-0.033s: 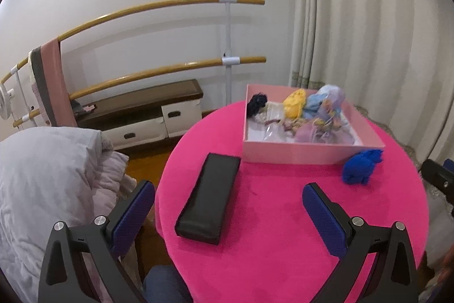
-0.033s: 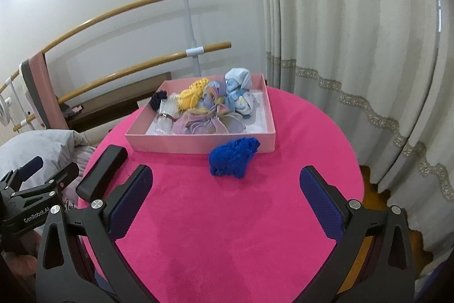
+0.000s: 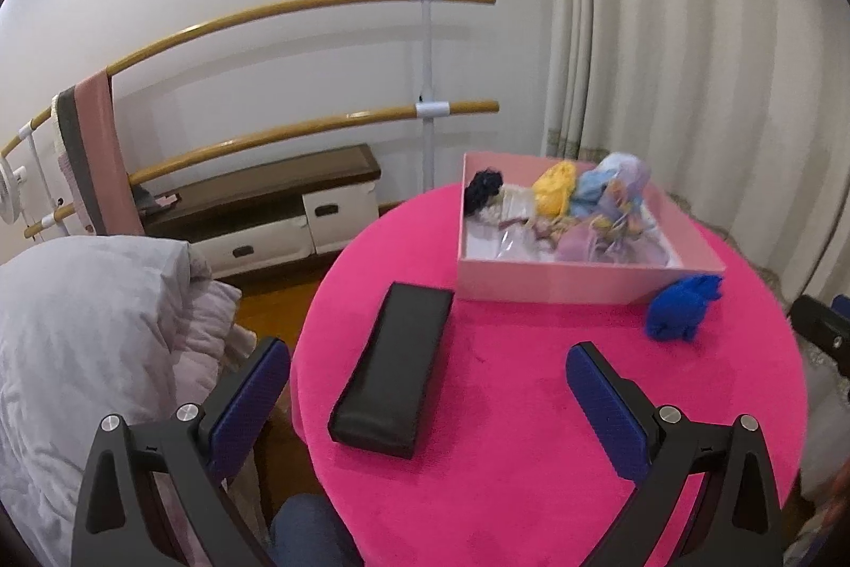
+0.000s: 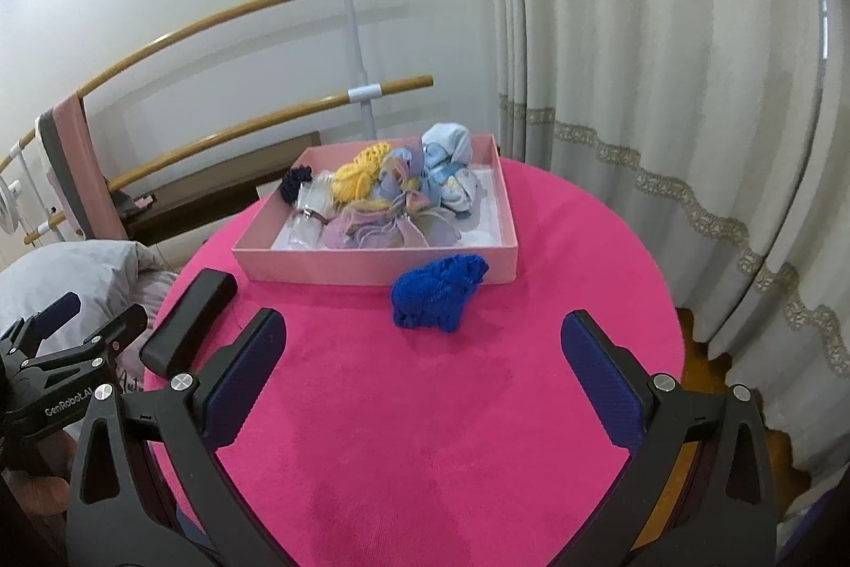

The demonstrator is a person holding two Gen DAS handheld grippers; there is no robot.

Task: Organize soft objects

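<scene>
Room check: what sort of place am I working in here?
Probably a home bedroom or practice room: a double wooden barre along the wall, long curtains, a duvet beside the pink round table, and a low drawer unit.

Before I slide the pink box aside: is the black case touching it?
Apart. The left wrist view shows a strip of pink tablecloth between the black case and the pink box.

A crumpled royal-blue knit piece (image 4: 438, 293) lies on the pink tabletop, touching the near wall of the shallow pink box (image 4: 372, 270). Inside, a yellow knit (image 4: 357, 178), pastel scrunchies (image 4: 382, 227), a light-blue bundle (image 4: 451, 158) and a dark scrunchie (image 4: 295, 183) are heaped together.
</scene>
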